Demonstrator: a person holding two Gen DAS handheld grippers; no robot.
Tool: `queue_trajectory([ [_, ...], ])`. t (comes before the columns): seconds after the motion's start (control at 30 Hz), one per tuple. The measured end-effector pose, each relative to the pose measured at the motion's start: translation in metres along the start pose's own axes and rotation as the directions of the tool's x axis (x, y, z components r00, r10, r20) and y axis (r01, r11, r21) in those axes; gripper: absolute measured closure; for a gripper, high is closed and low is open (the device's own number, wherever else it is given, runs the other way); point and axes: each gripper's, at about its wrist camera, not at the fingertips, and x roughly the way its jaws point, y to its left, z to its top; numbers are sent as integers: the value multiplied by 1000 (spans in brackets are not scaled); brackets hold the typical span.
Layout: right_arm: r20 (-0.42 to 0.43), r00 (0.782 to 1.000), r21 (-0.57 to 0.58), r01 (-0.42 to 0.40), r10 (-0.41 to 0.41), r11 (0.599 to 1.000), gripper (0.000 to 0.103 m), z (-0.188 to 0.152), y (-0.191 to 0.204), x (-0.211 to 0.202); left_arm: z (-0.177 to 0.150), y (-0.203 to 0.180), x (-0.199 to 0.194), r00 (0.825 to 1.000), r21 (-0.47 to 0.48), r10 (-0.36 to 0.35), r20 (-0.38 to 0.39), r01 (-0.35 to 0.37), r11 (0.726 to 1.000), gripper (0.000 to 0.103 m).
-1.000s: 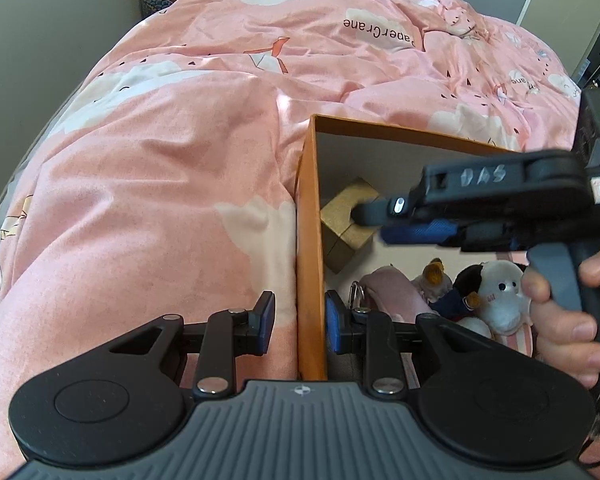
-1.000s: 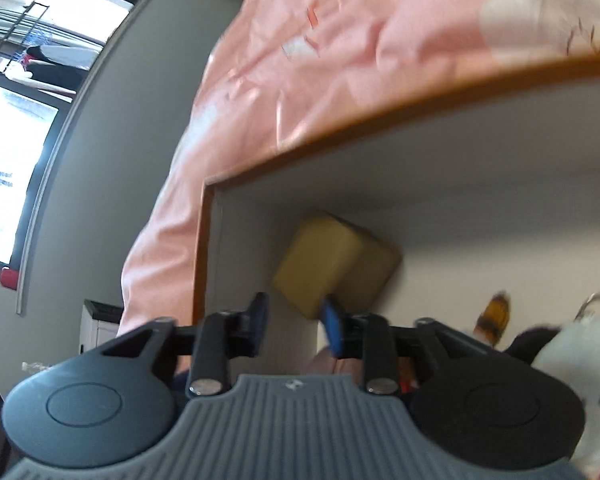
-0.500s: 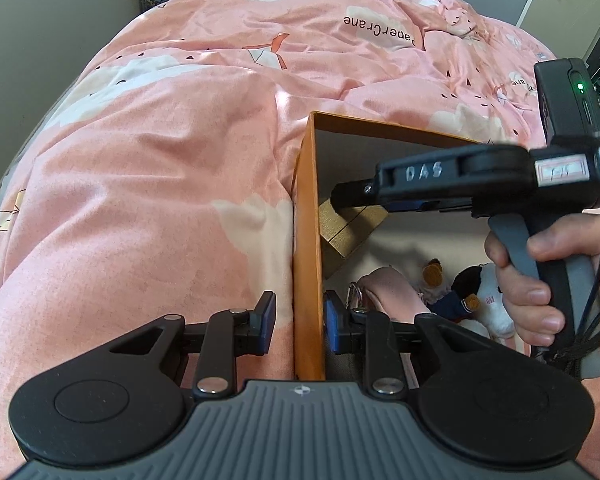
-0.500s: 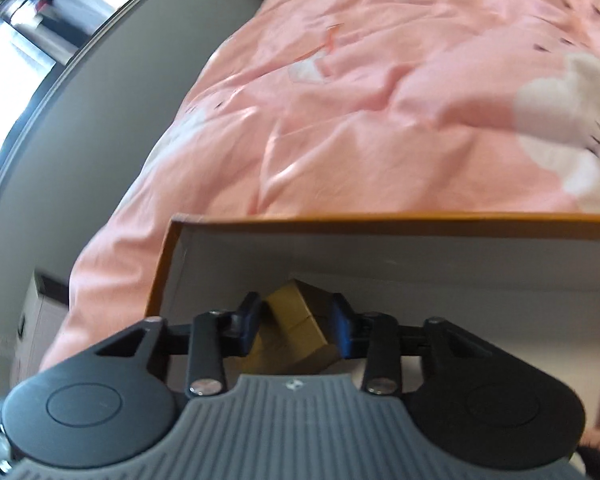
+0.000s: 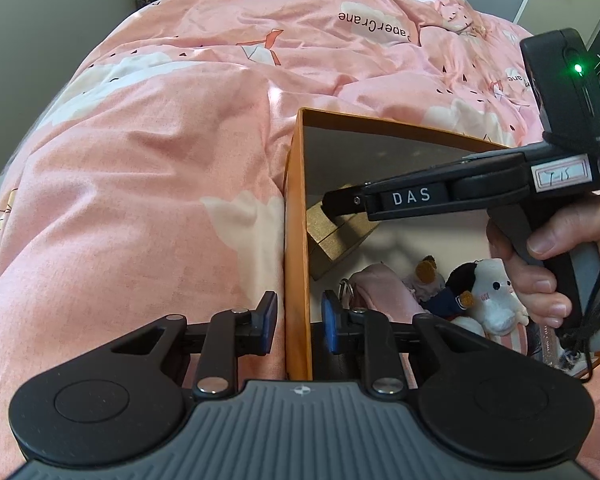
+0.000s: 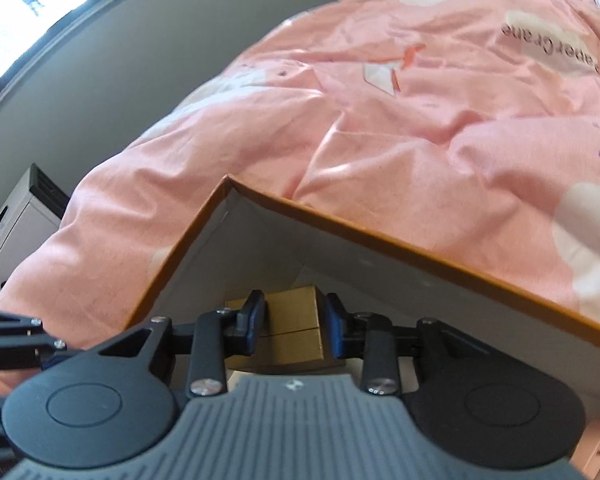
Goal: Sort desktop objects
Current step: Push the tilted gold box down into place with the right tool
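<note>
The right claw [image 6: 292, 326] reaches into the orange box [image 5: 296, 216], its fingers apart on either side of the gold cardboard box [image 6: 294, 320] lying in the box's far left corner. The left claw [image 5: 296, 322], also parted, straddles the orange box's left wall without gripping it. Plush toys [image 5: 476, 292] lie nearer inside the orange box, which sits on a pink duvet [image 5: 160, 168].

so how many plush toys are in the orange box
3 that I can make out: a white plush, a black-headed one in navy left of it, and a small brown-headed one further left. More may be hidden under the right gripper.
</note>
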Motion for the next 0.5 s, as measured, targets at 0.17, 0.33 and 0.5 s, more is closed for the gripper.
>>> queue_trajectory([
  [0.17,-84,996,93,-28,36,995,71,-6,-6,-4,-1,0,0,1000,2,4,-2,-4,1000,76],
  [0.33,-96,989,183,-90,109,979,73,-17,-18,-8,-2,-1,1,1000,7,2,-6,-2,1000,76],
  [0.5,-62,991,264,-100,120,959,73,-20,-23,-19,-4,2,1,1000,-1,9,-10,-9,1000,76],
])
